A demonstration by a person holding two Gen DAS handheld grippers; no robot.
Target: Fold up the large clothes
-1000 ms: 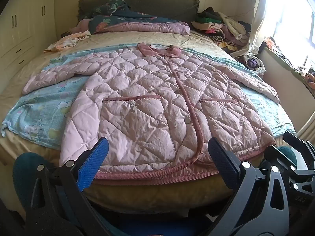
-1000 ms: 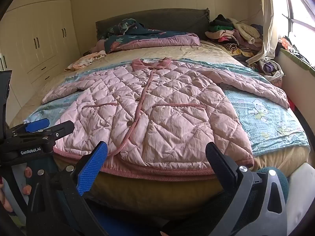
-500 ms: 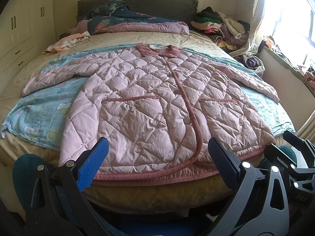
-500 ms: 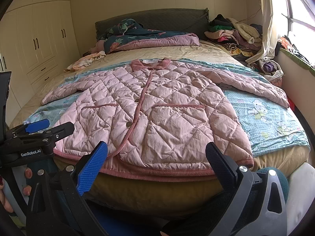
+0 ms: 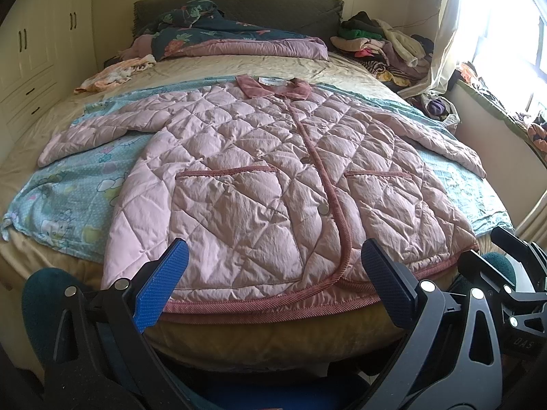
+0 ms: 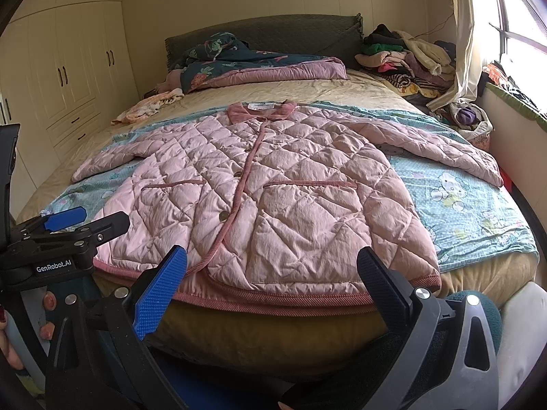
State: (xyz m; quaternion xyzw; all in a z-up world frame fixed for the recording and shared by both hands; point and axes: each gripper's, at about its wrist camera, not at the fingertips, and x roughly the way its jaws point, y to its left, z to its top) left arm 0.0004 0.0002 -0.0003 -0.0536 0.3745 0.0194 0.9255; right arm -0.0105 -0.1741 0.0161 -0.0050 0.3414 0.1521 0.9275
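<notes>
Quilted pink jacket (image 5: 273,184) unmoved, flat on bed (image 5: 273,335); our left gripper (image 5: 273,283), right gripper (image 6: 270,283) nudged closer, jaws apart, fold unstarted.

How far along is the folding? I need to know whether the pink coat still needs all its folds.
Done: the pink quilted coat lies spread flat, front up and buttoned, sleeves out, on the blue cartoon sheet. In hand: nothing; the left gripper and right gripper are both open, short of the hem. Left: every fold, as no sleeve or side is turned in yet.
</notes>
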